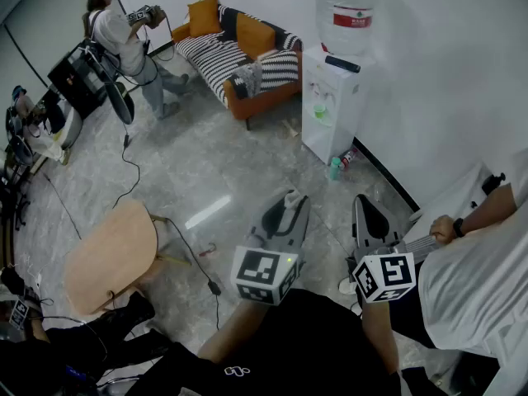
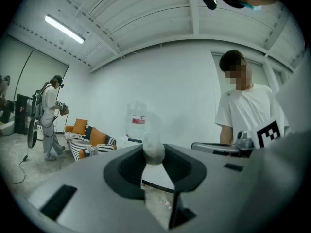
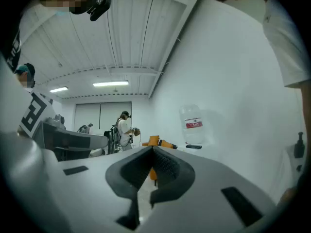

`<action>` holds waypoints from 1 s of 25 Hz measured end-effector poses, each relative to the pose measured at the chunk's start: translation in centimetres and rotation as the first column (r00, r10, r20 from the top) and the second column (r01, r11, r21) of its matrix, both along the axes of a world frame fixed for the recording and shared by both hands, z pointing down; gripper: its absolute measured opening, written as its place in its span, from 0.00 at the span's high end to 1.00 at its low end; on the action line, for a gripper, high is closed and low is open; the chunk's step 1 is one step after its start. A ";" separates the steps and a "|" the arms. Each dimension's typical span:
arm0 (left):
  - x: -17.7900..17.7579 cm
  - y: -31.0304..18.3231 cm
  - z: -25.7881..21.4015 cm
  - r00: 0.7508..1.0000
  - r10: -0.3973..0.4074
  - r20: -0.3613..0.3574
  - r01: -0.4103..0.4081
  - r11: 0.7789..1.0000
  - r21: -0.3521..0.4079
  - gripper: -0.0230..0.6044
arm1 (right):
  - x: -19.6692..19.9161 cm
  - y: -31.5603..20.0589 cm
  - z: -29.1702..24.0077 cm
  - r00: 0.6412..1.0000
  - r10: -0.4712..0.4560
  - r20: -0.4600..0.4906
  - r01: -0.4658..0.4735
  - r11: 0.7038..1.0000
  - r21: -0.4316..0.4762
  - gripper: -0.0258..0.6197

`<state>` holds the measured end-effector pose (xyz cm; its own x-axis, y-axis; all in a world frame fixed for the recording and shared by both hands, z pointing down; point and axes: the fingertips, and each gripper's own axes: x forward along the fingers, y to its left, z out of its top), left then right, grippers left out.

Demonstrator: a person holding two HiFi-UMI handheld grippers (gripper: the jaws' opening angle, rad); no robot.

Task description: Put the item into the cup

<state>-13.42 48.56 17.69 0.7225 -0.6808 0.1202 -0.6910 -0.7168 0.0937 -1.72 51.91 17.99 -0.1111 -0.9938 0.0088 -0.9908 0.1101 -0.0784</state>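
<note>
Item (image 2: 154,147), a small grey lump, sits pinched at the very tips of the left gripper (image 2: 154,159), held in the air; no cup shows. Right gripper (image 3: 153,154) has its fingers closed, empty. Held so shallowly, the lump could slip and drop to the floor (image 1: 247,172).

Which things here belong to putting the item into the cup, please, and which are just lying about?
Job: pale item pinched in left gripper; right gripper, shut, empty. No cup in view.
Lying about: sofa, water dispenser, wooden table, floor cable.
</note>
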 end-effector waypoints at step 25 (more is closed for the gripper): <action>1.0 -3.2 0.8 1.000 -0.027 0.006 0.027 0.999 -0.023 0.80 | 2.2 -3.1 2.1 1.000 0.009 0.026 -0.007 0.999 -0.053 0.94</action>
